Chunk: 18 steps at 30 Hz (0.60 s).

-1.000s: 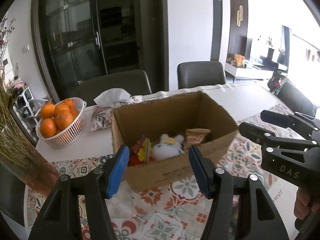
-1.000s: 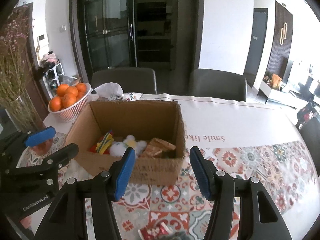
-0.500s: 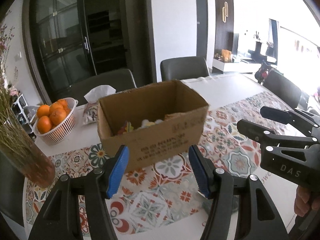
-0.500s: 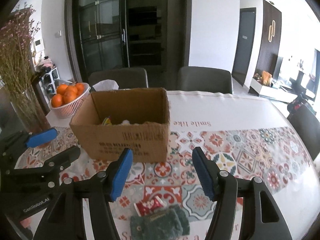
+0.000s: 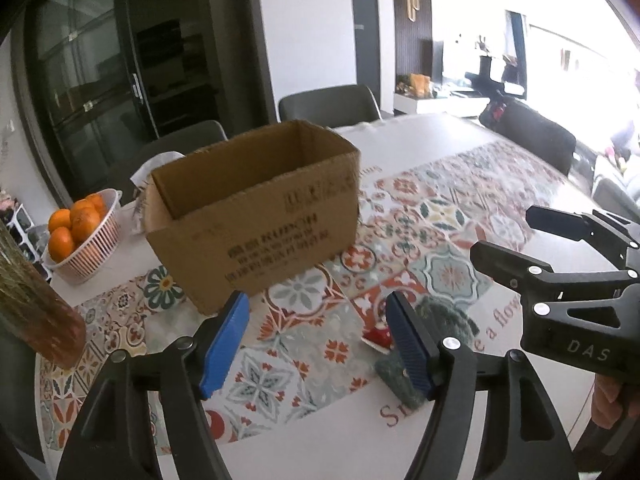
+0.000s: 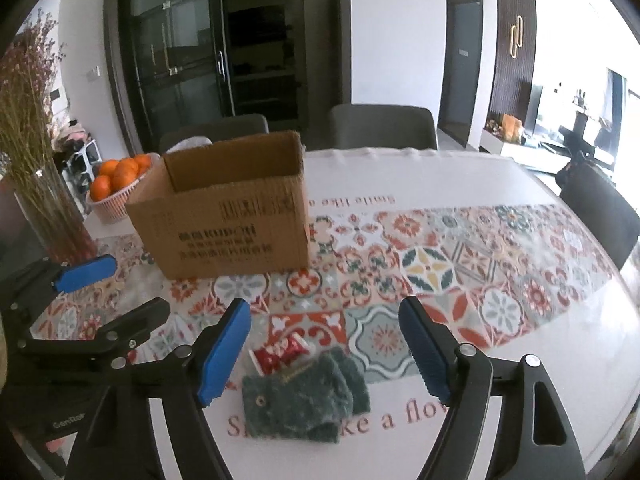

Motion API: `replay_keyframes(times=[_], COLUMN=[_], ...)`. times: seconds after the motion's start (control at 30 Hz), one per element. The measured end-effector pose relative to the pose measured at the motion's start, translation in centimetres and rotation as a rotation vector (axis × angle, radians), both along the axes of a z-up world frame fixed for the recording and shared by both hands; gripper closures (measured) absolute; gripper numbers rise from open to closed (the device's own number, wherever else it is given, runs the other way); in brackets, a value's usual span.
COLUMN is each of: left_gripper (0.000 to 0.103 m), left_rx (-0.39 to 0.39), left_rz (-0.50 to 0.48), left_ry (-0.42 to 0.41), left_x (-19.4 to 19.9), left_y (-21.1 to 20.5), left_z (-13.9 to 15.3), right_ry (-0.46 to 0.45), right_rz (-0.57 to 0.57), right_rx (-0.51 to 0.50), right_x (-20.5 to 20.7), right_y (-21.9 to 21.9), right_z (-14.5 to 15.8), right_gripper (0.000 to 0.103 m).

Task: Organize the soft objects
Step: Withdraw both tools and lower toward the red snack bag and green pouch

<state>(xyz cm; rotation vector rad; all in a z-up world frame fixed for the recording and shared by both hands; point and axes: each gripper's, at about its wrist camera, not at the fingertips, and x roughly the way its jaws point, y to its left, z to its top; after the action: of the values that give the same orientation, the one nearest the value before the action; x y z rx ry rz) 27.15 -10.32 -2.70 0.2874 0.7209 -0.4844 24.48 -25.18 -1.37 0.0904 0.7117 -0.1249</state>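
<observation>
The box (image 6: pixel 224 208) stands far left on the counter (image 6: pixel 500 420). The green cloth (image 6: pixel 300 396) lies at the near edge, long axis running left to right, straight ahead of the right hand-held gripper (image 6: pixel 326 354), the nearer one. It tilts down, jaws opening, nothing between them. The left hand-held gripper (image 5: pixel 316 344), also opening and empty, has the cloth to its right.

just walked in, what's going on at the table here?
A person holds a two-finger gripper in each hand over the tiled tablecloth. Both the left gripper and the right gripper are empty, jaws opening. The right one is lined up over a dark green fuzzy item with a small red piece beside it, both lying on the cloth in front of the open cardboard box. Nothing is gripped yet.
</observation>
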Motion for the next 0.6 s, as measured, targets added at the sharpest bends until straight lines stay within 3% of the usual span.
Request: replay_keyframes(times=[0.6], left_gripper=[0.033], left_rx=[0.110], left_rz=[-0.225], left_ry=[0.048], left_x=[0.6], left_y=[-2.4], left_z=[-5.7], right_ry=[0.118], right_rz=[-0.111], right_rx=[0.061], right_x=[-1.9], right_y=[-0.5], right_z=[-6.9], right_gripper=[0.025])
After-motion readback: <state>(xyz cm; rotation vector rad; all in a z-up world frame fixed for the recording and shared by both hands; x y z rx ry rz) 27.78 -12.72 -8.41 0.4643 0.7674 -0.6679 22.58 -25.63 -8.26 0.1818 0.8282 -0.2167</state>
